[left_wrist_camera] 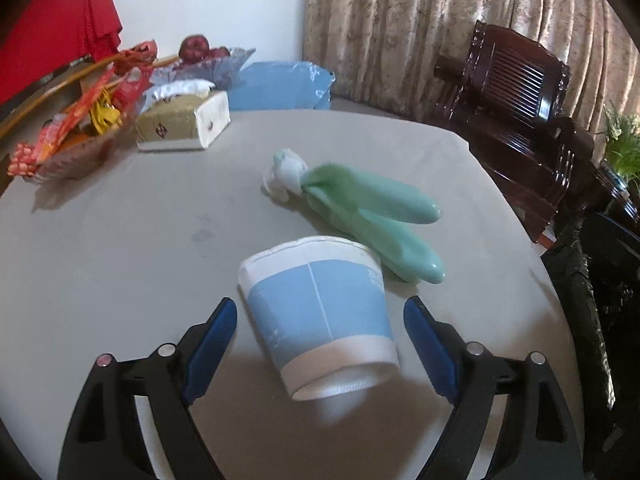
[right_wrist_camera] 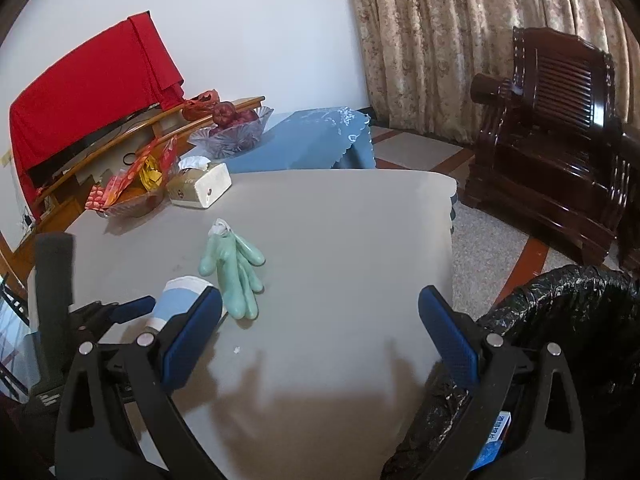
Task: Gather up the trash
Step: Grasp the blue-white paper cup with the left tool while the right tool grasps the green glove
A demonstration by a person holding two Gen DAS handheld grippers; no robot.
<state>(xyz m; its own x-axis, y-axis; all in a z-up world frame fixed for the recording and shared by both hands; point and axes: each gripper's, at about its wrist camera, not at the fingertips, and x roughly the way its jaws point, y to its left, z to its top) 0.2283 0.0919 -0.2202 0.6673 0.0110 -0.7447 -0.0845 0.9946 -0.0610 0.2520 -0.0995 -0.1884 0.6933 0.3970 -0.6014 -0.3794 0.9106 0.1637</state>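
- Your left gripper (left_wrist_camera: 318,340) is spread wide, its blue pads on either side of the cup (left_wrist_camera: 320,316) with a gap on each side, so it grips nothing.
- The cup lies tipped on the surface (left_wrist_camera: 120,260), its base toward you and its rim pointing away; it is white with a pale blue band.
- Just beyond the cup's rim lies the green glove (left_wrist_camera: 372,216), fingers pointing toward the right edge of the surface, its cuff bunched around something white at the far end.
- Your right gripper (right_wrist_camera: 320,328) is also released, with bare surface (right_wrist_camera: 340,220) between its pads.
- From the right wrist view, the cup (right_wrist_camera: 178,296) sits left of that gripper, partly hidden behind its left pad, and the left gripper's blue pad (right_wrist_camera: 132,306) shows beside it.
- The glove (right_wrist_camera: 234,270) is just past the cup, near the middle of the surface.
- To your right, below the surface's edge, stands the bin (right_wrist_camera: 560,308) lined with a black bag; a blue and white box (right_wrist_camera: 496,440) lies inside it.
- At the far left corner of the surface sit a tissue box (left_wrist_camera: 188,124), a glass dish of bright wrappers (left_wrist_camera: 80,132) and a fruit bowl (right_wrist_camera: 232,132).
- Behind these hangs a red cloth (right_wrist_camera: 92,92); a dark wooden chair (right_wrist_camera: 560,128) stands at the right before the curtain (right_wrist_camera: 440,40).
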